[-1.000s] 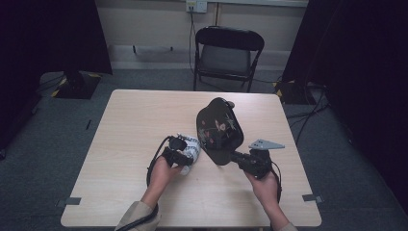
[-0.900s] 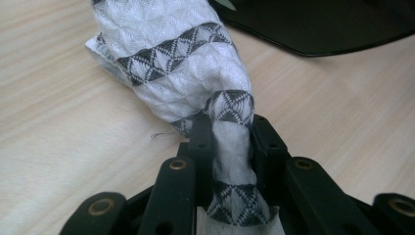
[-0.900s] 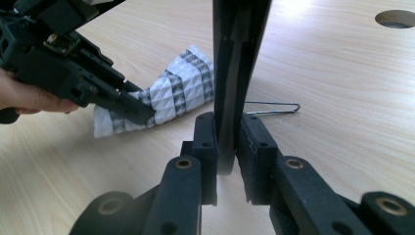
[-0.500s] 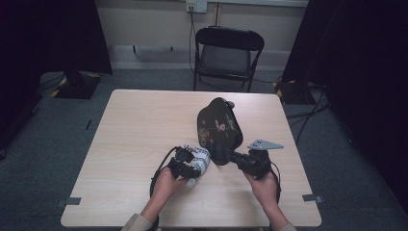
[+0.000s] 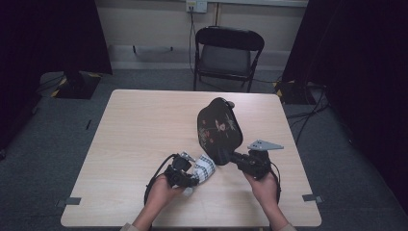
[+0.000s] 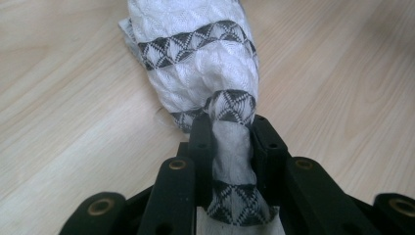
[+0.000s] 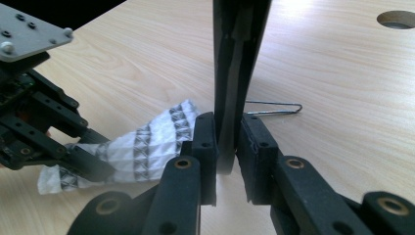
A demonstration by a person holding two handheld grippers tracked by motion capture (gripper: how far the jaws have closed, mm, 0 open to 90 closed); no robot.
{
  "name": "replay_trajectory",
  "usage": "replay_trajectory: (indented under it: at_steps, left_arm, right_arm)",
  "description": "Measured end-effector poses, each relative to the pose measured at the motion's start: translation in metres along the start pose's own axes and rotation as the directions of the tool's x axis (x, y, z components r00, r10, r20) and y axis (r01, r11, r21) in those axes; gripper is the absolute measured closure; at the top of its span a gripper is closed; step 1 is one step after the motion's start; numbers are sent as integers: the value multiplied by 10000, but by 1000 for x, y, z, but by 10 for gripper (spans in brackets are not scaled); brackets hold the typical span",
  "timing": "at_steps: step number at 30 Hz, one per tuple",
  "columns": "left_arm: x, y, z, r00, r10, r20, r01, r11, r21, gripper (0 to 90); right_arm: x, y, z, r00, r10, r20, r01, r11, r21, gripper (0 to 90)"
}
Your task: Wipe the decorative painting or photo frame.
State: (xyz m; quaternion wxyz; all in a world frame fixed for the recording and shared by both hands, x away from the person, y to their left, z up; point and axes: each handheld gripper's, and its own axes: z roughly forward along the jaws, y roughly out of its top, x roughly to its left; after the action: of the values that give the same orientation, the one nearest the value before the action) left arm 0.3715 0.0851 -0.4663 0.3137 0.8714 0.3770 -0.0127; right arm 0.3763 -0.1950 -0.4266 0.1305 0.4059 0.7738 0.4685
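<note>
A white cloth (image 5: 205, 168) with black triangle bands lies bunched on the wooden table (image 5: 139, 125), and my left gripper (image 5: 194, 174) is shut on one end of it. In the left gripper view the cloth (image 6: 195, 58) runs forward from the clamped jaws of the left gripper (image 6: 230, 134). My right gripper (image 5: 228, 157) is shut on the lower edge of a black oval board (image 5: 219, 126) with a flower pattern, holding it upright on edge. The right gripper view shows the board's thin edge (image 7: 236, 58) pinched in the right gripper (image 7: 226, 142), with the cloth (image 7: 142, 147) just to its left.
A thin wire loop (image 7: 274, 108) lies on the table behind the board. A round hole (image 7: 397, 18) sits in the tabletop at the far right. A black folding chair (image 5: 226, 53) stands beyond the table's far edge. Dark curtains hang on both sides.
My left gripper has carried the cloth toward the near edge and slightly right, bringing it close under the board's lower end. The right gripper and the board have stayed in place.
</note>
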Motion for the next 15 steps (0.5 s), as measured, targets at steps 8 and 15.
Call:
replay_trajectory:
  at_steps: [8,15]
  left_arm:
    - [21,-13,-15,9969,-493,-617,469,9981,-397,743]
    - [39,-15,-24,9881,-836,-1294,741,9943,-767,743]
  right_arm:
    - [2,-1,0,10000,-73,-60,74,9999,105,685]
    - [-1,-1,-4,10000,-86,31,86,10000,-40,611]
